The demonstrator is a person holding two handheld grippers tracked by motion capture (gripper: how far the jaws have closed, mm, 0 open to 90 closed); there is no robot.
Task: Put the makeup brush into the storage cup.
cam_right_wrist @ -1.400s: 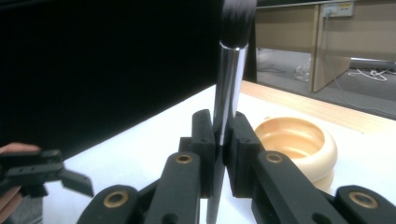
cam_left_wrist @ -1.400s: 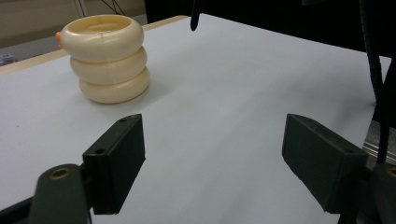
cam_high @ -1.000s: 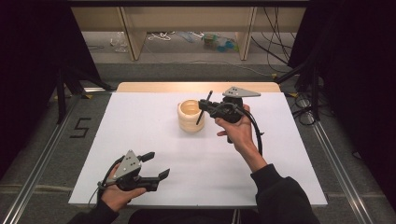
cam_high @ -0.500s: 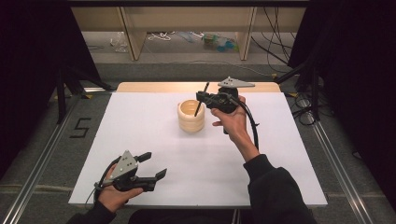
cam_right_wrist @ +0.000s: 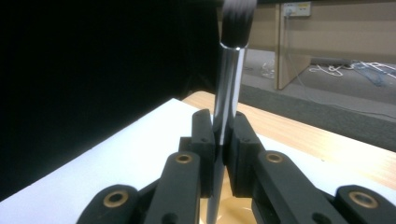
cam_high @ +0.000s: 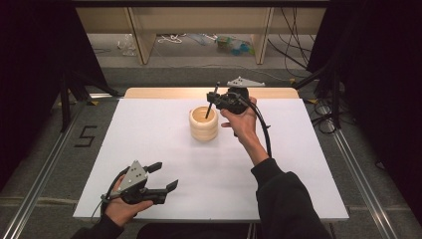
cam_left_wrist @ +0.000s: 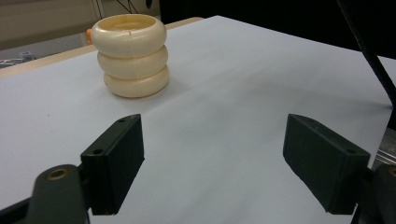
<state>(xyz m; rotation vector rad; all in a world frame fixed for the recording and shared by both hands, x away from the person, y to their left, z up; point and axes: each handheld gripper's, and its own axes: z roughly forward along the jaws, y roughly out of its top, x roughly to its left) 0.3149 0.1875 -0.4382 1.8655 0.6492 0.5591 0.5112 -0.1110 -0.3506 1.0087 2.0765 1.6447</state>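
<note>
A cream ribbed cup stands on the white table, past its middle. My right gripper hovers just right of the cup's rim, shut on a thin brush. In the right gripper view the brush has a silver ferrule with dark bristles on top, and it is pinched upright in my right gripper. Its lower end dips into the cup's mouth. My left gripper rests at the near left corner, open and holding nothing. In its own view my left gripper faces the cup.
A wooden strip borders the table's far edge. Wooden shelf legs and loose cables lie on the floor beyond. Metal rails run along both sides. The right gripper's cable hangs along the forearm.
My right gripper has carried the brush away from me and slightly left, bringing its lower end over the cup's mouth. The left gripper has stayed put.
</note>
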